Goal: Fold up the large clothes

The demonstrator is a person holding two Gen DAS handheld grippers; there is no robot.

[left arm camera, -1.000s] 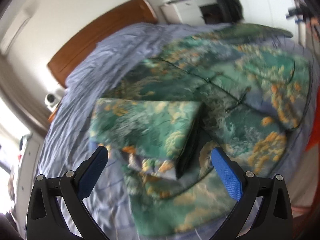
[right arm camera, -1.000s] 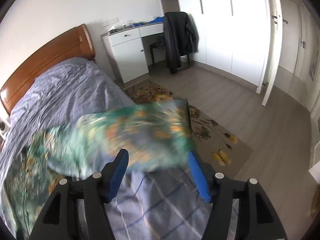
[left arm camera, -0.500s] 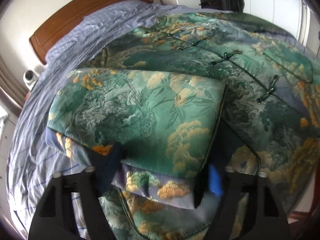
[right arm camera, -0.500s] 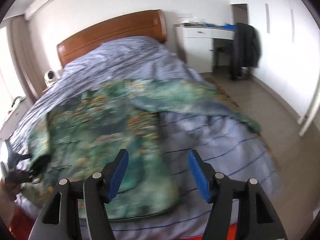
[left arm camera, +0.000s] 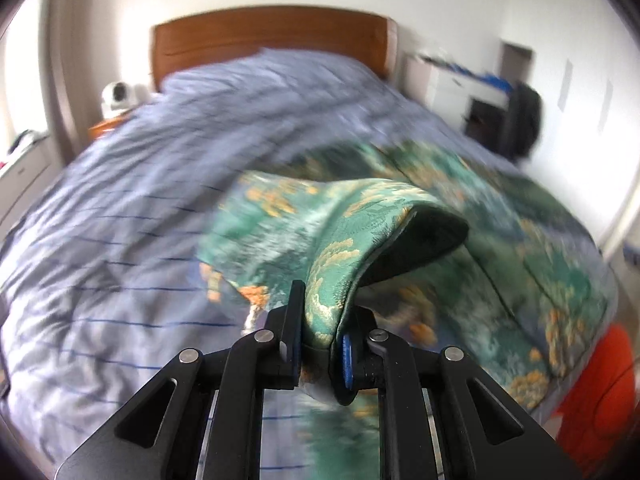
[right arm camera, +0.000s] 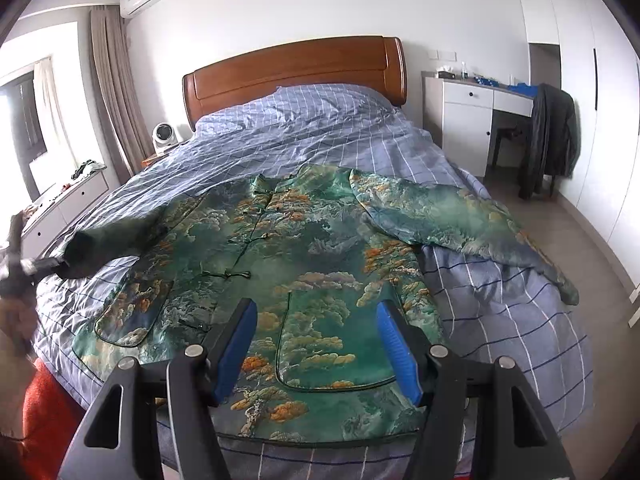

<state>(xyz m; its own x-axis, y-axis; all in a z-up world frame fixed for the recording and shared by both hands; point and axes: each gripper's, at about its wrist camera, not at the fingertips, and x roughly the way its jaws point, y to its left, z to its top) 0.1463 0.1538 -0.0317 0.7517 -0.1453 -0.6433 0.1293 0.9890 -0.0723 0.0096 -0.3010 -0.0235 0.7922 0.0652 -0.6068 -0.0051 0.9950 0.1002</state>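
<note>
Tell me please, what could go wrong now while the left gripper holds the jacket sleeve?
1. The left gripper pinches only the sleeve cuff edge; the slick brocade might slip out.
2. Pulling could drag the flat jacket askew.
3. The other sleeve trails toward the bed edge and may slide off.

Glossy brocade jacket [right arm camera: 320, 264]; matt checked cotton duvet [right arm camera: 328, 128]; polished wooden headboard [right arm camera: 296, 68].

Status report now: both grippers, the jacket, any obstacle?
Left gripper jaws just closed, shut on jacket sleeve cuff. Right gripper open, empty, above jacket hem. Jacket lies front-up on bed. Nothing in the way.
</note>
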